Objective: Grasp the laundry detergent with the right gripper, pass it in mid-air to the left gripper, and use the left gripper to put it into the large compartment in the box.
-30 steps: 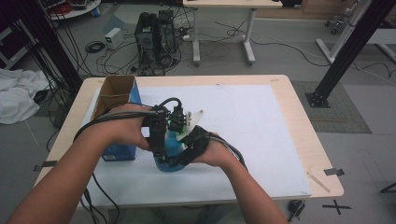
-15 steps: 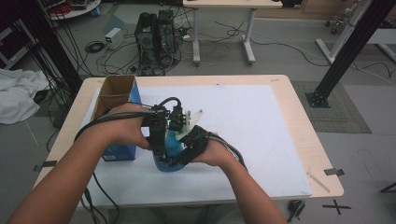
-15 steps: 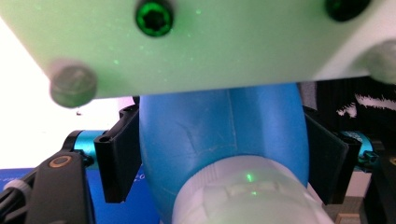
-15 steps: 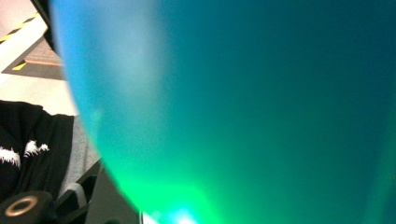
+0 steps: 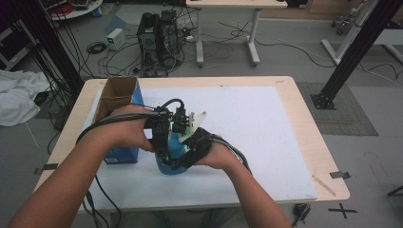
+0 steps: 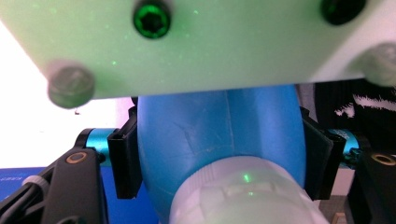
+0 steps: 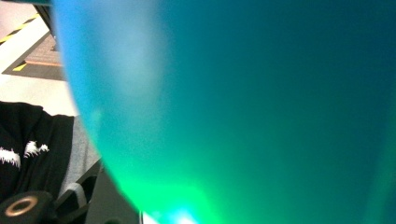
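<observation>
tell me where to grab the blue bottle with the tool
Judging from the left gripper view, the blue bottle is best taken across its rounded shoulder just below the white cap, one jaw on each side. There the body narrows enough to fit between the black pads, as the grip already in place shows.

Grey floor (image 5: 285,57), tangled cables (image 5: 95,47), white desk (image 5: 223,4) behind, black post (image 5: 351,52) right.
</observation>
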Action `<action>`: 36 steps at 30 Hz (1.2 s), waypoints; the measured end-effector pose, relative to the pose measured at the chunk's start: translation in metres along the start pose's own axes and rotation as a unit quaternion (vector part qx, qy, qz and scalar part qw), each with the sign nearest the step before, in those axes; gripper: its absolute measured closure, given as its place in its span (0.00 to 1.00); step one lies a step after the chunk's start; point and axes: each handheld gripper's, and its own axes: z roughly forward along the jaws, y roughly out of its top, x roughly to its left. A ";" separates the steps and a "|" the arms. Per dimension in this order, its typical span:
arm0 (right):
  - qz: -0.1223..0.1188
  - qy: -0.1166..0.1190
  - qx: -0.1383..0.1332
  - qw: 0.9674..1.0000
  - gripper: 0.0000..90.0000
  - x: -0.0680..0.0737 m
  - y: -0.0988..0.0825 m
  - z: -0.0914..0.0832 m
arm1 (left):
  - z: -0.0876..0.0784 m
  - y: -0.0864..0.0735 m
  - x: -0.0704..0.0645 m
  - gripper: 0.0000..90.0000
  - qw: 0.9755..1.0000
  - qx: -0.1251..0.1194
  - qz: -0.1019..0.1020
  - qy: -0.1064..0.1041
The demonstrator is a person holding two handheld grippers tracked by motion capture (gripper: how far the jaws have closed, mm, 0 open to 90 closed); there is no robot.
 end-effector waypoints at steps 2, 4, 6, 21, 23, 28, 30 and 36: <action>-0.002 0.001 -0.002 1.000 0.51 0.000 0.000 0.000 | 0.000 0.000 0.000 0.33 1.000 0.002 0.001 0.002; 0.001 0.002 -0.002 1.000 0.51 0.000 0.000 0.000 | -0.001 0.001 0.000 0.35 1.000 0.000 0.000 0.001; -0.003 0.003 -0.004 1.000 0.51 0.000 0.000 0.001 | 0.000 0.001 0.000 0.35 1.000 0.000 0.000 0.001; -0.004 0.009 -0.001 1.000 0.51 -0.002 -0.001 0.002 | 0.002 0.000 0.001 0.42 1.000 0.000 -0.014 0.006; -0.004 0.008 0.001 1.000 0.51 -0.003 -0.001 0.002 | 0.002 0.000 0.000 0.42 1.000 0.003 -0.016 0.007; 0.000 0.012 0.000 1.000 0.51 -0.001 -0.001 0.000 | -0.002 0.001 -0.001 0.42 1.000 -0.003 -0.019 0.006; -0.007 0.009 -0.006 1.000 0.50 -0.002 0.000 -0.001 | -0.003 0.002 -0.002 0.42 1.000 -0.002 -0.020 0.008; -0.012 0.007 -0.012 1.000 0.41 -0.001 -0.001 -0.005 | -0.008 0.004 -0.001 0.42 1.000 0.000 -0.012 0.008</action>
